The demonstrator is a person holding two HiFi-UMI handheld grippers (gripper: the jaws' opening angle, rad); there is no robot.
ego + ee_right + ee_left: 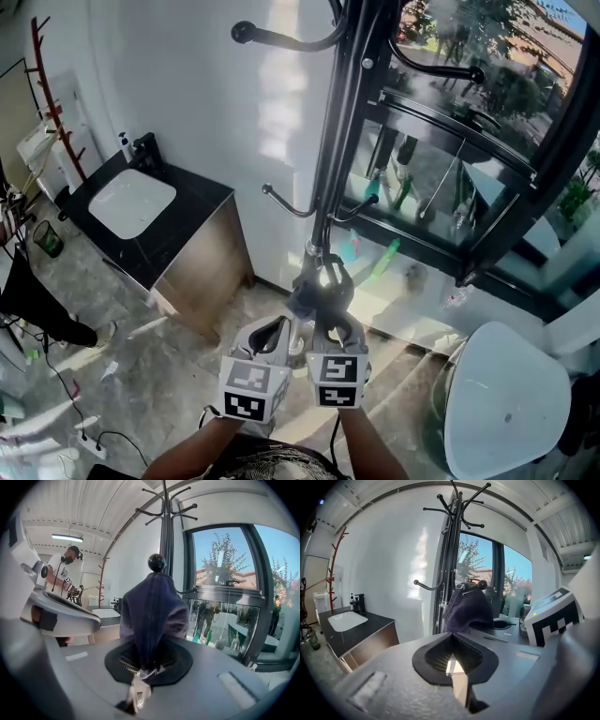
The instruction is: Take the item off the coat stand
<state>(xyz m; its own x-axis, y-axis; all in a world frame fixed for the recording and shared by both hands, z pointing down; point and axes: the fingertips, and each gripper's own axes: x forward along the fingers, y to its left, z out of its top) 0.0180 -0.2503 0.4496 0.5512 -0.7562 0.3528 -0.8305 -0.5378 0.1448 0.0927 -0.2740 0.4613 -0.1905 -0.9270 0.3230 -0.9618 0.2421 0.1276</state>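
A dark blue cloth (pixel 152 606) hangs from a ball-tipped hook (pixel 157 562) low on the black coat stand (pixel 342 122). My right gripper (pixel 142 670) is shut on the cloth's lower end, which bunches between the pads. In the head view the cloth (pixel 306 298) is a small dark bundle at the pole, with the right gripper (pixel 328 302) reaching up to it. The left gripper (pixel 281 330) sits just left of the right one, below the cloth. Its jaws (pixel 451 641) are shut with nothing between them, and the cloth (pixel 468 609) hangs a little beyond them.
A black-topped cabinet with a white sink (pixel 131 204) stands to the left against the white wall. A large black-framed window (pixel 469 141) is right behind the stand. A white rounded object (pixel 506 403) lies at the lower right. A person (pixel 62 569) stands far left.
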